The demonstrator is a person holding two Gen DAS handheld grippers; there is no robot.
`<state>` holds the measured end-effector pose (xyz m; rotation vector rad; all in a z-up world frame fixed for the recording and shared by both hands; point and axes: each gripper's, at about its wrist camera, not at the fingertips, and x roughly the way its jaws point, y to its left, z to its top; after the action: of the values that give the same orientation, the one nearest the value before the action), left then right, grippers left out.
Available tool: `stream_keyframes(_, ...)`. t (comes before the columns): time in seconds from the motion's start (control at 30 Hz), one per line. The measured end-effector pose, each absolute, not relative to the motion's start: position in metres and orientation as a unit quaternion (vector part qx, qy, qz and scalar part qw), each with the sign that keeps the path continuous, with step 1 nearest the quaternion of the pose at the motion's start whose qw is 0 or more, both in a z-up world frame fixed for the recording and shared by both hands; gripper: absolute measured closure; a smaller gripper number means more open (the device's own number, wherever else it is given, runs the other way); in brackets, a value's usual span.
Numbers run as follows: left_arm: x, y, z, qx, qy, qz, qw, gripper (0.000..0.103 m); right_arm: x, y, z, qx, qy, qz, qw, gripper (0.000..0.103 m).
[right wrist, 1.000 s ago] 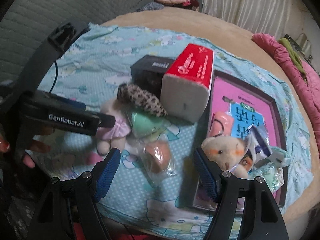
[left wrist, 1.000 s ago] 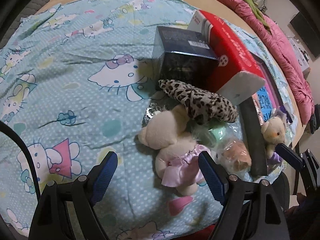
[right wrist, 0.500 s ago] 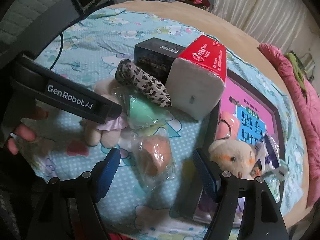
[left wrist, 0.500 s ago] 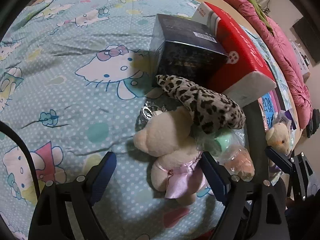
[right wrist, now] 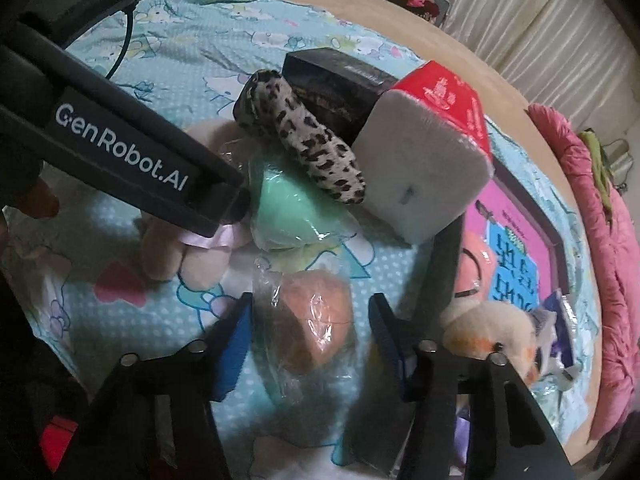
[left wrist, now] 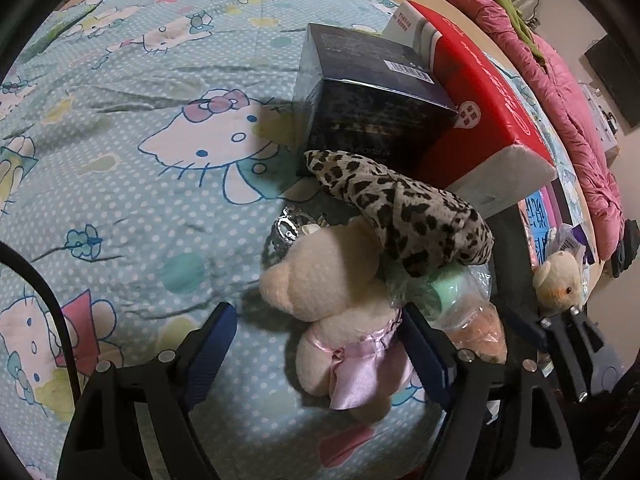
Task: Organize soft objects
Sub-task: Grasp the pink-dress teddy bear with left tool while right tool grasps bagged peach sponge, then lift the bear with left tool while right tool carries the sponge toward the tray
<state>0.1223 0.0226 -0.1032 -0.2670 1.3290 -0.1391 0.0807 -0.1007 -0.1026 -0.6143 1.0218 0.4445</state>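
While both hands worked over the bed (left wrist: 132, 208), the right gripper (right wrist: 310, 330) had just been closing, and its blue pads stood at either side of the orange sponge in a clear bag (right wrist: 316, 322), not yet clearly pressing on it. The likeliest slip lay there: the pads could pinch only the loose, slick plastic and the sponge would slide or swing out as it was lifted. The green sponge in its own bag (right wrist: 284, 216) lay just behind, touching or nearly so; a crinkled fold caught between the pads might drag it along.

The left gripper (left wrist: 316, 334) stood wide, its pads flanking the cream teddy in a pink skirt (left wrist: 340, 320) without gripping it. A leopard-print pouch (left wrist: 400, 216) rested across the teddy's head, leaning toward the dark box (left wrist: 372, 120) and the red tissue pack (left wrist: 480, 92). Lifting the teddy would probably tip the pouch off. The two grippers also worked close together, so a knock between them seemed possible.
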Motion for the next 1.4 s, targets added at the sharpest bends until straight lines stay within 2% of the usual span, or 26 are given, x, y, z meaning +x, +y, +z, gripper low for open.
stream_keyframes(0.2,0.127,0.010,-0.103,-0.118,0.615,-0.068,0.777,0.036,0.089,-0.114,-0.098,-0.235,0.484,0.209,0.816,0.056)
stream_keyframes(0.27,0.128,0.006,-0.103,-0.120,0.613,-0.079,0.777,0.050,0.093,-0.122,-0.092,-0.210,0.488,0.210,0.821,0.056)
stream_keyframes(0.33,0.127,0.001,-0.101,-0.124,0.613,-0.090,0.776,0.057,0.094,-0.128,-0.086,-0.185,0.491,0.211,0.825,0.056)
stream_keyframes(0.8,0.103,0.007,-0.086,-0.115,0.597,-0.087,0.789,0.061,0.086,-0.147,-0.054,-0.093,0.484,0.226,0.840,0.056)
stream_keyframes(1.4,0.072,0.026,-0.005,-0.089,0.527,-0.091,0.840,0.061,0.075,-0.162,-0.006,-0.047,0.442,0.222,0.868,0.056)
